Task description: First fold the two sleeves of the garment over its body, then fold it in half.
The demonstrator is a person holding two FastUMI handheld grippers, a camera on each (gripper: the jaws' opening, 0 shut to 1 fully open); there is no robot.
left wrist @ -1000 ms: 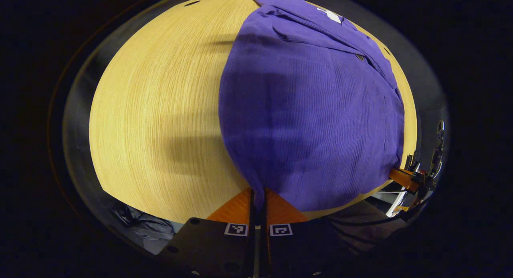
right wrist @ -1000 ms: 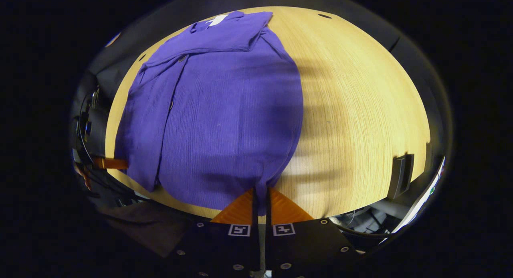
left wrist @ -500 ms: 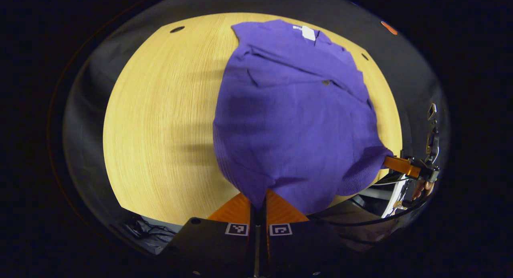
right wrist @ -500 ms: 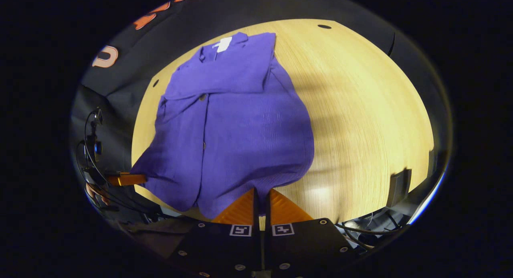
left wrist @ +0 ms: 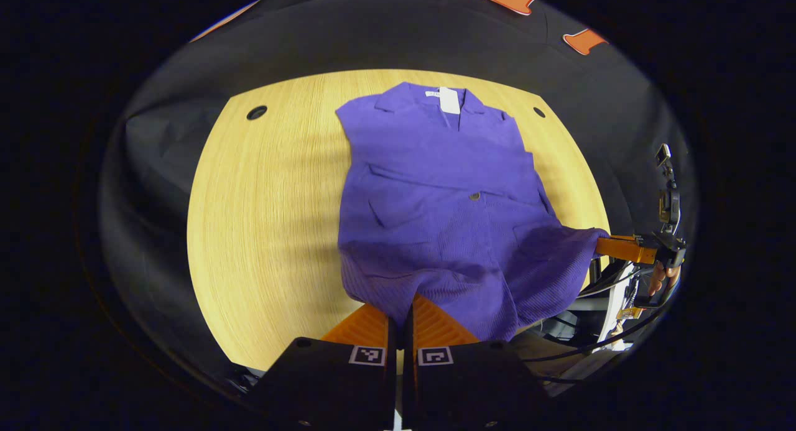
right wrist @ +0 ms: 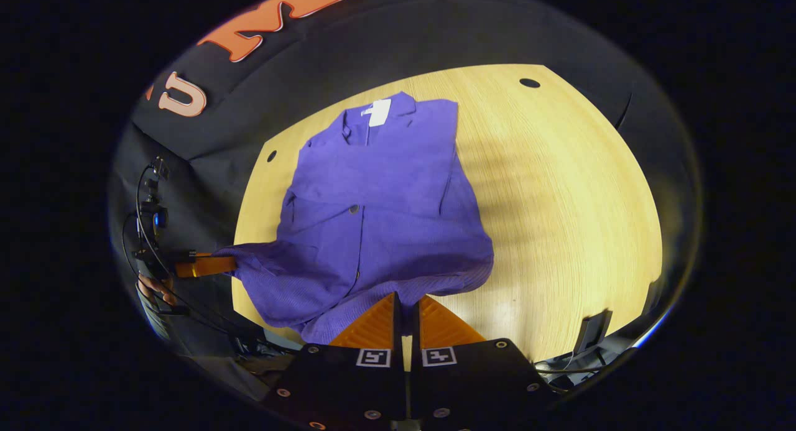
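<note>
My left gripper [left wrist: 398, 310] sits low at the near edge of the wooden table [left wrist: 267, 219], pointing out over it toward the far side. Its two fingers are pressed together with a corner of the purple garment's [left wrist: 444, 201] hem clamped between them, and the cloth rises off the tabletop to meet them. In the right gripper view I can see this same gripper far off at the left, its fingers [right wrist: 202, 266] reaching sideways into a pulled-up point of cloth, with the hand [right wrist: 149, 288] that carries it just below among dark cables.

The garment lies along the middle of the table, collar and white tag [left wrist: 448, 99] at the far end, both sleeves already laid across its body, a button [left wrist: 474, 196] showing near the centre. Only the near hem is lifted; the rest rests flat on the wood.

My right gripper [right wrist: 405, 310] is held the same way, low and level at the near edge, its fingers closed on the other hem corner. In the left gripper view it shows at the right, fingers [left wrist: 619, 247] level and pinching the stretched corner of cloth, with fingertips of the holding hand [left wrist: 659, 282] wrapped behind its body.
</note>
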